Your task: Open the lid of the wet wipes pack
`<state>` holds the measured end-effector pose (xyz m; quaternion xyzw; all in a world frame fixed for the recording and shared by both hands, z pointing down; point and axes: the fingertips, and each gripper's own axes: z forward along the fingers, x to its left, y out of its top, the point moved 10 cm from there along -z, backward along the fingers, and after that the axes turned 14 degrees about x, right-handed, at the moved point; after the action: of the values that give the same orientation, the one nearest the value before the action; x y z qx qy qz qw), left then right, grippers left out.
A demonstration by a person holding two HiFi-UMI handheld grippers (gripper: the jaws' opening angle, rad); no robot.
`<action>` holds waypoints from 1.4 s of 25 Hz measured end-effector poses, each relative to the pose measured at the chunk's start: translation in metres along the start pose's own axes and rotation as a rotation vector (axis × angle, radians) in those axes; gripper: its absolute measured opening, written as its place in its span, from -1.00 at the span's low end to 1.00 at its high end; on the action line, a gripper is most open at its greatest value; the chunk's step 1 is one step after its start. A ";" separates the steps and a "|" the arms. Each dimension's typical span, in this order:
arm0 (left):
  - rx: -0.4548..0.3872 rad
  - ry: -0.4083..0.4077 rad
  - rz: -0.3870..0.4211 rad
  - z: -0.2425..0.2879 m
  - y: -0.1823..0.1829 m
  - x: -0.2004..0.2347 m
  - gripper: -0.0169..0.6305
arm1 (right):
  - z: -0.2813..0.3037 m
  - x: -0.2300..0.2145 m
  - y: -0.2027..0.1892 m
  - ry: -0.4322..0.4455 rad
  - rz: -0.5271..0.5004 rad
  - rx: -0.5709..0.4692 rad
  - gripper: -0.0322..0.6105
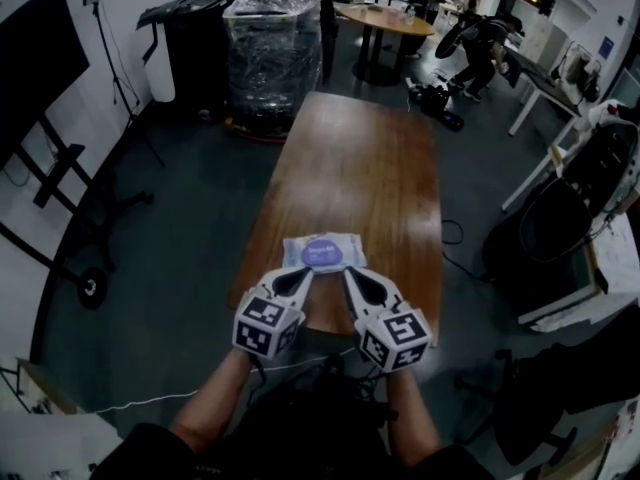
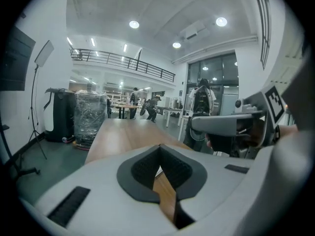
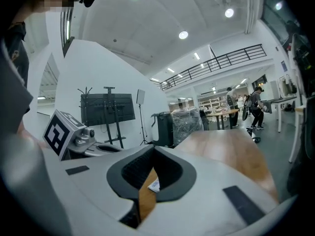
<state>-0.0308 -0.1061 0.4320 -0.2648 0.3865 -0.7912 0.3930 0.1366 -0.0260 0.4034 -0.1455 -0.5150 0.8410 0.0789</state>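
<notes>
The wet wipes pack lies flat near the front end of the wooden table; it is white with a round purple lid, which is down. My left gripper is shut, its tips just short of the pack's near left edge. My right gripper is shut too, its tips at the pack's near right edge. Nothing is held in either. In the right gripper view a white corner of the pack shows through the gap behind the closed tips. The left gripper view shows closed tips and bare table beyond.
A plastic-wrapped pallet load stands on the floor beyond the table's far left corner. A round table and a bending person are further back. Office chairs stand to the right. A TV stand is at the left.
</notes>
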 end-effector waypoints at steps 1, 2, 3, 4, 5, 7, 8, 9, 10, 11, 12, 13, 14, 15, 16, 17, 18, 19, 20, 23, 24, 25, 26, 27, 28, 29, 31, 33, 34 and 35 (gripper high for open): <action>0.014 0.014 -0.003 0.006 0.000 -0.001 -0.93 | 0.003 -0.007 0.000 0.012 -0.002 0.006 -0.87; 0.029 0.028 -0.008 0.011 -0.002 -0.002 -0.93 | 0.006 -0.014 -0.002 0.026 -0.001 0.014 -0.87; 0.044 0.041 -0.014 0.017 -0.004 -0.003 -0.93 | 0.009 -0.020 -0.003 0.040 0.000 0.022 -0.87; 0.056 0.053 -0.023 0.022 -0.006 -0.004 -0.93 | 0.012 -0.026 -0.004 0.054 0.000 0.030 -0.87; 0.066 0.064 -0.032 0.027 -0.007 -0.005 -0.93 | 0.016 -0.032 -0.004 0.067 -0.002 0.037 -0.87; 0.082 0.090 -0.051 0.037 -0.008 -0.005 -0.93 | 0.023 -0.043 -0.004 0.094 -0.011 0.052 -0.87; 0.089 0.103 -0.062 0.041 -0.008 -0.004 -0.93 | 0.026 -0.047 -0.004 0.108 -0.016 0.062 -0.87; 0.096 0.115 -0.072 0.045 -0.008 -0.003 -0.93 | 0.030 -0.051 -0.004 0.121 -0.022 0.072 -0.87; 0.102 0.126 -0.081 0.049 -0.008 -0.002 -0.93 | 0.035 -0.054 -0.004 0.132 -0.029 0.083 -0.87; 0.109 0.135 -0.090 0.052 -0.008 0.000 -0.93 | 0.039 -0.057 -0.003 0.141 -0.036 0.093 -0.87; 0.116 0.143 -0.099 0.054 -0.008 0.002 -0.93 | 0.044 -0.059 -0.002 0.151 -0.042 0.103 -0.87; 0.125 0.151 -0.108 0.057 -0.010 0.005 -0.93 | 0.049 -0.061 -0.002 0.161 -0.045 0.113 -0.87; 0.134 0.161 -0.116 0.060 -0.011 0.007 -0.93 | 0.053 -0.063 -0.003 0.171 -0.046 0.122 -0.87; 0.144 0.170 -0.123 0.063 -0.013 0.010 -0.93 | 0.057 -0.066 -0.005 0.179 -0.049 0.132 -0.87; 0.153 0.178 -0.130 0.066 -0.015 0.014 -0.93 | 0.062 -0.067 -0.006 0.184 -0.052 0.143 -0.87; 0.162 0.185 -0.137 0.069 -0.017 0.018 -0.93 | 0.067 -0.067 -0.008 0.187 -0.056 0.155 -0.87; 0.171 0.191 -0.144 0.070 -0.021 0.023 -0.93 | 0.072 -0.067 -0.010 0.189 -0.060 0.169 -0.87; 0.182 0.197 -0.151 0.072 -0.025 0.028 -0.93 | 0.077 -0.066 -0.012 0.189 -0.064 0.183 -0.87; 0.194 0.203 -0.159 0.073 -0.029 0.033 -0.93 | 0.081 -0.065 -0.014 0.187 -0.066 0.197 -0.87; 0.225 0.213 -0.177 0.080 -0.038 0.043 -0.93 | 0.091 -0.068 -0.019 0.177 -0.062 0.228 -0.87; 0.233 0.216 -0.182 0.083 -0.041 0.046 -0.93 | 0.094 -0.070 -0.021 0.177 -0.060 0.240 -0.87; 0.242 0.218 -0.186 0.086 -0.043 0.049 -0.93 | 0.098 -0.071 -0.023 0.179 -0.058 0.253 -0.87; 0.252 0.219 -0.191 0.089 -0.045 0.053 -0.93 | 0.103 -0.072 -0.026 0.180 -0.057 0.267 -0.87; 0.263 0.220 -0.196 0.092 -0.048 0.056 -0.93 | 0.107 -0.073 -0.027 0.179 -0.059 0.279 -0.87; 0.276 0.221 -0.200 0.095 -0.051 0.059 -0.93 | 0.112 -0.074 -0.029 0.174 -0.064 0.290 -0.87; 0.289 0.221 -0.204 0.098 -0.054 0.061 -0.93 | 0.116 -0.075 -0.032 0.169 -0.074 0.300 -0.87; 0.315 0.219 -0.209 0.105 -0.059 0.064 -0.93 | 0.124 -0.078 -0.036 0.161 -0.103 0.321 -0.86; 0.334 0.218 -0.215 0.111 -0.063 0.067 -0.93 | 0.134 -0.080 -0.039 0.167 -0.141 0.344 -0.86; 0.339 0.219 -0.220 0.114 -0.064 0.068 -0.93 | 0.139 -0.081 -0.040 0.174 -0.161 0.355 -0.74; 0.342 0.220 -0.225 0.116 -0.064 0.070 -0.93 | 0.144 -0.082 -0.041 0.180 -0.182 0.366 -0.58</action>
<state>-0.0123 -0.1851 0.5575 -0.1481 0.2554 -0.9081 0.2969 0.1662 -0.1515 0.5147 -0.1562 -0.3557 0.8934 0.2255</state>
